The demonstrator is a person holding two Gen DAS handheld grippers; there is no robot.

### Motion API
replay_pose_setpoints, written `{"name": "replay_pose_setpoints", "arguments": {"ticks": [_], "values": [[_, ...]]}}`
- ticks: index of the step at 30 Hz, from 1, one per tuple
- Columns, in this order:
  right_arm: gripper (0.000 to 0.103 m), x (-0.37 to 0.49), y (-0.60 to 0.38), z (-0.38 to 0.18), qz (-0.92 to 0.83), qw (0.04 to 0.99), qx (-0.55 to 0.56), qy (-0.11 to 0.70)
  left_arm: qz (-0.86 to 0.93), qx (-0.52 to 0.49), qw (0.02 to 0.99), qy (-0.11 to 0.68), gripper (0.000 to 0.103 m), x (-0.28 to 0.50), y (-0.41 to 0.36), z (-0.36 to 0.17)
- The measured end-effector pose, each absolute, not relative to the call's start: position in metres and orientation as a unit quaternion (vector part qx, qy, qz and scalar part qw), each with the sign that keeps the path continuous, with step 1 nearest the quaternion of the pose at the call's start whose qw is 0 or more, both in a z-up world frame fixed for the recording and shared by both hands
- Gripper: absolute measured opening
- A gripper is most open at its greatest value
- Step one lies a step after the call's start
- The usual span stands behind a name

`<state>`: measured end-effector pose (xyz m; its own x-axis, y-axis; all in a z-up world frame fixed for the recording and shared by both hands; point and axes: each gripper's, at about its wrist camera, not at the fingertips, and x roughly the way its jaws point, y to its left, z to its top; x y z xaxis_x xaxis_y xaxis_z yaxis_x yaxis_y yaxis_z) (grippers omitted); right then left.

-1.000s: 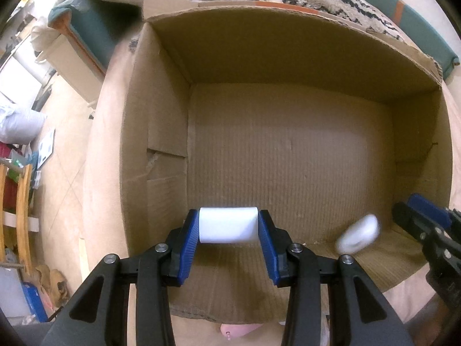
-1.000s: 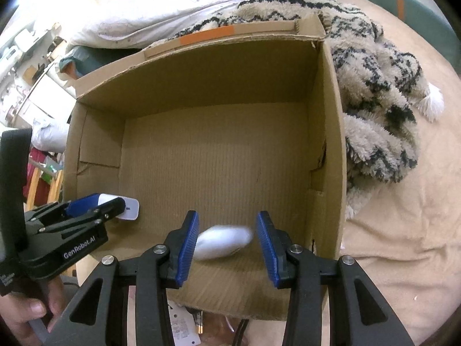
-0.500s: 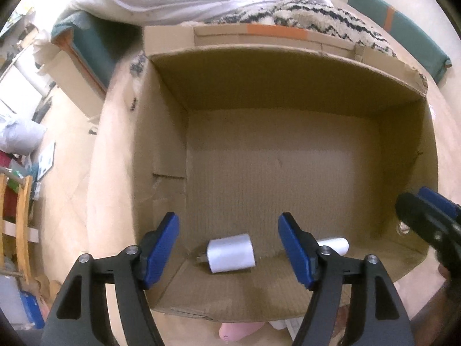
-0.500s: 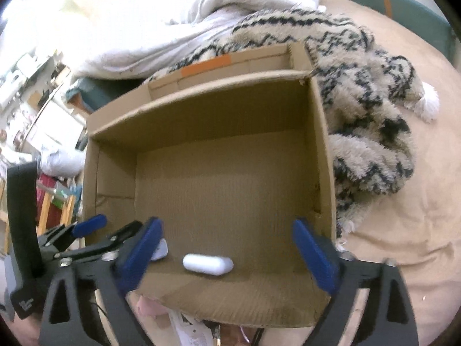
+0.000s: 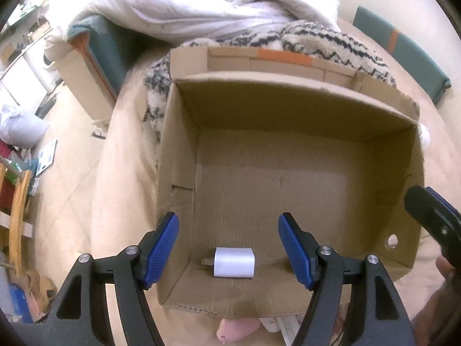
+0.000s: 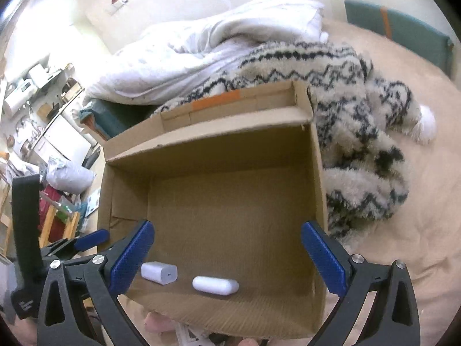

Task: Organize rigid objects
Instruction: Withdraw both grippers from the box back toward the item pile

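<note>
An open cardboard box [image 5: 178,150] sits on the bed; it also shows in the right wrist view [image 6: 318,178]. A white plug charger [image 5: 234,263] lies on the box floor near the front wall, also in the right wrist view [image 6: 159,272]. A white oval case [image 6: 215,285] lies beside it, hidden in the left wrist view. My left gripper [image 5: 228,249] is open and empty above the charger. My right gripper [image 6: 227,259] is open wide and empty above the box front; its finger shows at the left view's right edge [image 5: 432,216].
A patterned fleece blanket [image 6: 360,132] and a white duvet [image 5: 201,8] lie behind and right of the box. A pink object [image 5: 236,328] and papers lie just in front of the box. The bed's left edge drops to a cluttered floor [image 5: 34,150].
Both grippers opened and let go: the charger and the oval case dropped onto the box floor. Both grippers then pulled up and back from the box.
</note>
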<state>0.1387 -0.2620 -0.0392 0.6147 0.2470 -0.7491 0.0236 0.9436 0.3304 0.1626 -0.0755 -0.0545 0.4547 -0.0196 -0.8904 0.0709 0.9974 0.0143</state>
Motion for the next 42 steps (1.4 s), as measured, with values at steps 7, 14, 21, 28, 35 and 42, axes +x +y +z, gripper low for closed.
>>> {"name": "replay_pose_setpoints", "arguments": {"ticks": [7,14,21,28,35,42], "values": [[0.103,0.124,-0.263,-0.029,0.071,0.890,0.143,0.427,-0.028,0.018,0.861,0.508,0.069,0.152,-0.066,-0.035],[0.103,0.102,-0.272,-0.018,0.067,0.875,0.171,0.447,-0.025,0.010,0.863,0.505,0.069,0.133,-0.050,-0.018],[0.103,0.079,-0.272,-0.010,0.070,0.872,0.159,0.457,-0.017,-0.018,0.862,0.507,0.069,0.111,-0.030,-0.008],[0.103,0.061,-0.272,-0.016,0.058,0.865,0.166,0.471,0.002,-0.030,0.862,0.506,0.069,0.090,-0.010,-0.004],[0.103,0.044,-0.270,-0.024,0.065,0.855,0.173,0.485,0.018,-0.033,0.850,0.525,0.069,0.071,0.002,-0.019],[0.103,0.035,-0.263,-0.049,0.090,0.823,0.205,0.523,0.040,-0.043,0.841,0.538,0.069,0.062,0.015,-0.031]]}}
